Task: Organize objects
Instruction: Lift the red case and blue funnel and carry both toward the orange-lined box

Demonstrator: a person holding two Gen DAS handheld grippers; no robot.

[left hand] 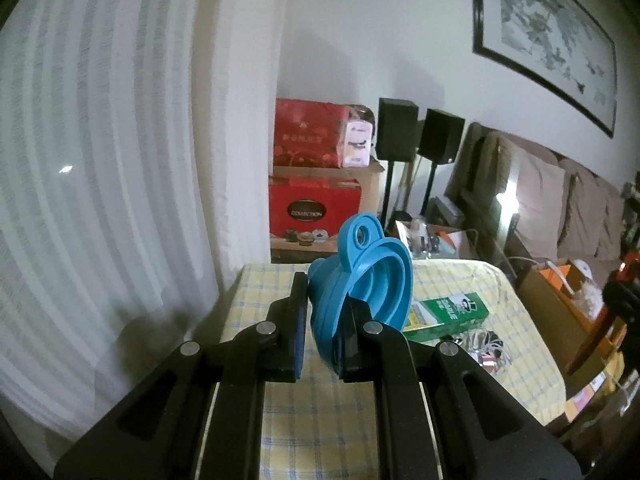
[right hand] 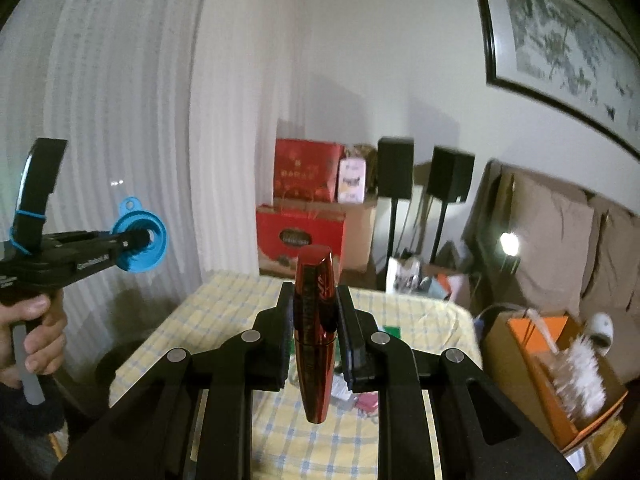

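A blue collapsible funnel (left hand: 362,280) is held above the table with my left gripper (left hand: 326,314) shut on its narrow lower part; the ring tab points up. The right wrist view shows that funnel (right hand: 141,240) far left in my left gripper (right hand: 130,242), with a person's hand (right hand: 38,332) on the handle. My right gripper (right hand: 315,298) is shut on a glossy red mascara tube (right hand: 314,320). The tube stands nearly upright between the pads, tapered end down, well above the table.
Below lies a table in a yellow checked cloth (left hand: 320,420) with a green box (left hand: 448,316) and a tangle of small items (left hand: 486,350). Red gift boxes (right hand: 304,236), two black speakers (right hand: 420,176), a sofa (left hand: 560,208) and an orange-lined carton (right hand: 560,368) stand beyond. White curtain (left hand: 100,160) on the left.
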